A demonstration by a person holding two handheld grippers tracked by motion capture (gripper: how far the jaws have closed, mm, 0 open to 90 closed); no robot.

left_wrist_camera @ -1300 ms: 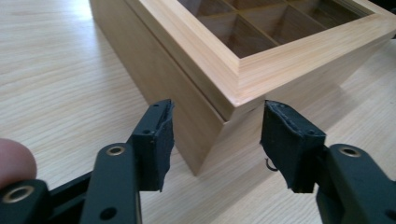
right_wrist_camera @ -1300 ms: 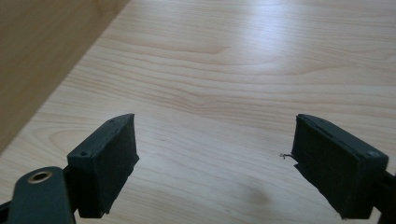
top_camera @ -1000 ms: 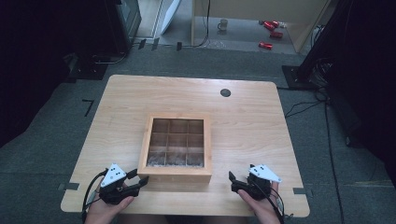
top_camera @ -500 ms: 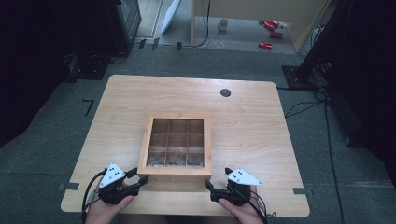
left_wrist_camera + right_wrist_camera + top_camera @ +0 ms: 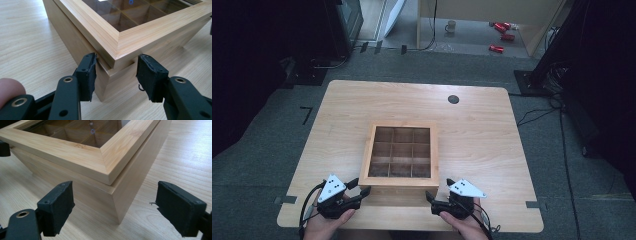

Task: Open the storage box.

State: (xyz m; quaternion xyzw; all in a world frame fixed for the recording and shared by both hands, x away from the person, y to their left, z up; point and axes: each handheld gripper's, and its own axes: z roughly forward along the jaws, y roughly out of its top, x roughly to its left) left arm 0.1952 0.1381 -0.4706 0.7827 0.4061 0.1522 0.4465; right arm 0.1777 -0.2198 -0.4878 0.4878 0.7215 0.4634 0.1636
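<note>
Jaws on both the left gripper and right gripper gape open, foam-padded, straddling near corners of the square, glass-lidded bamboo box.

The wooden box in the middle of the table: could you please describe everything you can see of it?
The wooden box is pale, bamboo-like wood, square, resting flat on the table slightly toward the person's side. Its framed lid with a clear pane is shut and overhangs the base; nine compartments in a three-by-three grid show beneath. The left gripper and right gripper, both open, straddle its two near corners without clamping them.
</note>
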